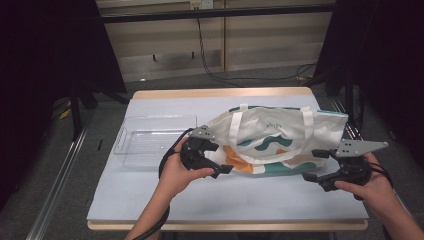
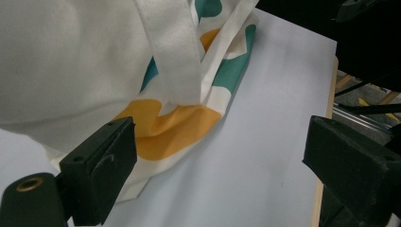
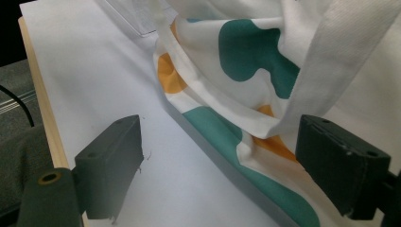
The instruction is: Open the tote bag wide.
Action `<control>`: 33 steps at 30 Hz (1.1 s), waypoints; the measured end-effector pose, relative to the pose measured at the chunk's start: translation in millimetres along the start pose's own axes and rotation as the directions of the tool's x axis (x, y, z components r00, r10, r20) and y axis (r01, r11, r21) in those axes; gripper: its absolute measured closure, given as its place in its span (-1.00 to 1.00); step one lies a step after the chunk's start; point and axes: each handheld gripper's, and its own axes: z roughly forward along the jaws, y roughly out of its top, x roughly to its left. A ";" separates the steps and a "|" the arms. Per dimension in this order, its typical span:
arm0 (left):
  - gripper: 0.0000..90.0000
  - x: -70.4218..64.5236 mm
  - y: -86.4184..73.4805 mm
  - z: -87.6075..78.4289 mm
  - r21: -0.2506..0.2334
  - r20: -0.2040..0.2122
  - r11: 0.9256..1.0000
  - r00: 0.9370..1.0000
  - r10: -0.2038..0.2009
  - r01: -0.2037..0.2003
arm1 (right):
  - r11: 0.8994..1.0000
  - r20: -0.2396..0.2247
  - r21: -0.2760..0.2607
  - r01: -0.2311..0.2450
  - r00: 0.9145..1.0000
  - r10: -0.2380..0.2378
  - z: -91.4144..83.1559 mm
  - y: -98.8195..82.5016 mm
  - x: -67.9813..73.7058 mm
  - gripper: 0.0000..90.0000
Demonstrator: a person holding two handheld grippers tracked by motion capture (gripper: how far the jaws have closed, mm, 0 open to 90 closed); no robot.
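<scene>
A white tote bag [image 1: 272, 135] with teal and orange shapes lies on the pale table [image 1: 225, 200], its two white handles spread across its top. My left gripper [image 1: 221, 158] is at the bag's left near corner with its jaws wide apart, open. In the left gripper view the orange corner of the bag [image 2: 170, 127] lies beside the left jaw of that gripper [image 2: 220, 142], and a handle strap [image 2: 175, 52] hangs above. My right gripper [image 1: 312, 165] is open at the bag's right near corner. The bag's teal hem [image 3: 222, 127] runs between its jaws [image 3: 222, 142], unpressed.
A clear plastic tray [image 1: 150, 137] stands to the left of the bag; its corner [image 3: 137, 19] also shows behind the bag in the right gripper view. The table's wooden front edge [image 1: 225, 225] is close to both hands. Dark frames and cables lie beyond the table.
</scene>
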 end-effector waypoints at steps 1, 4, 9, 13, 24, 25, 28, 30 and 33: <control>-0.77 -0.3 1.9 -1.6 0.028 -0.008 1.000 1.000 0.002 -0.002 | 1.000 0.002 -0.001 0.001 1.000 -0.001 -0.5 0.8 -0.2 -0.65; -0.75 -1.5 4.4 1.6 0.017 0.001 1.000 1.000 0.008 -0.008 | 1.000 0.004 0.000 0.008 1.000 -0.008 -2.1 3.8 -0.6 -0.65; -0.73 0.1 5.7 3.3 0.038 0.001 0.999 1.000 0.005 -0.005 | 1.000 0.005 0.000 0.010 1.000 -0.010 -3.3 6.5 -1.5 -0.65; -0.73 0.9 5.4 2.8 0.022 0.003 1.000 1.000 -0.004 0.004 | 1.000 0.008 0.003 0.005 1.000 -0.005 -2.8 8.4 -4.2 -0.64; -0.68 1.2 21.8 -0.6 -0.008 -0.014 1.000 1.000 -0.001 0.001 | 1.000 -0.002 -0.001 0.015 1.000 -0.015 -2.3 22.4 -5.9 -0.63; -0.68 1.2 21.8 -0.6 -0.008 -0.014 1.000 1.000 -0.001 0.001 | 1.000 -0.002 -0.001 0.015 1.000 -0.015 -2.3 22.4 -5.9 -0.63; -0.67 0.8 26.2 0.5 -0.009 -0.019 1.000 1.000 -0.009 0.009 | 1.000 -0.008 -0.001 0.017 1.000 -0.017 -3.4 26.4 -7.7 -0.63; -0.67 2.4 28.6 1.2 -0.011 -0.019 1.000 1.000 -0.002 0.002 | 1.000 -0.006 -0.004 0.018 1.000 -0.018 -4.2 28.3 -8.6 -0.63; -0.67 2.2 31.2 1.6 -0.009 -0.021 1.000 1.000 -0.005 0.005 | 1.000 -0.008 -0.007 0.020 1.000 -0.020 -4.6 29.8 -9.3 -0.63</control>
